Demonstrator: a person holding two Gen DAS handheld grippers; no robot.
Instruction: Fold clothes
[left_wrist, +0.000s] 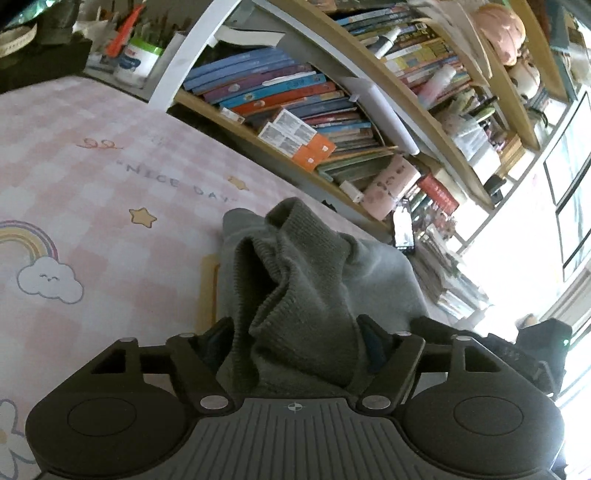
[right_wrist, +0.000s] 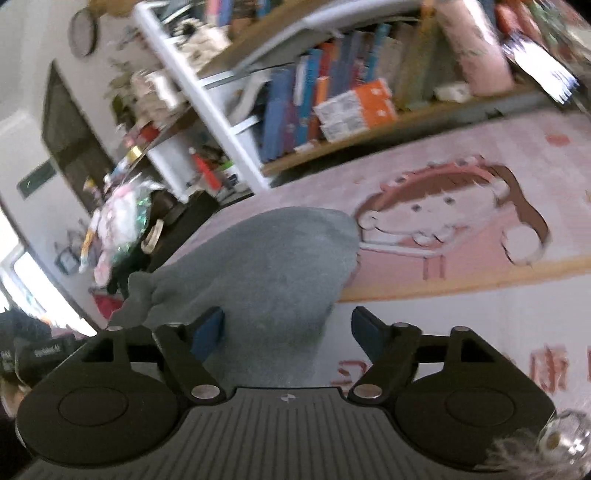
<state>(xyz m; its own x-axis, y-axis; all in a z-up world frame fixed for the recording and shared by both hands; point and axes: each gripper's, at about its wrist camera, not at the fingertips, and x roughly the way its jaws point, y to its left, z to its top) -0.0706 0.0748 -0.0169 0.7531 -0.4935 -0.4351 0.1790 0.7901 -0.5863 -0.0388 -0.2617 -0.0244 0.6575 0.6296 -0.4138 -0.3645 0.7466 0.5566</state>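
Beside the bookshelf (left_wrist: 332, 122), on a pink checked mat (left_wrist: 92, 177), lies a grey knit garment (left_wrist: 295, 280). Its bunched ribbed edge fills the gap between the fingers of the left gripper (left_wrist: 295, 332); whether they pinch it I cannot tell. Nearer the bookshelf's white post, the right gripper (right_wrist: 288, 328) stands wide, one finger over the cloth, gripping nothing.

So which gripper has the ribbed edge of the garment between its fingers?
The left gripper: ribbed knit of the grey garment fills its gap. The right gripper straddles only smooth cloth.
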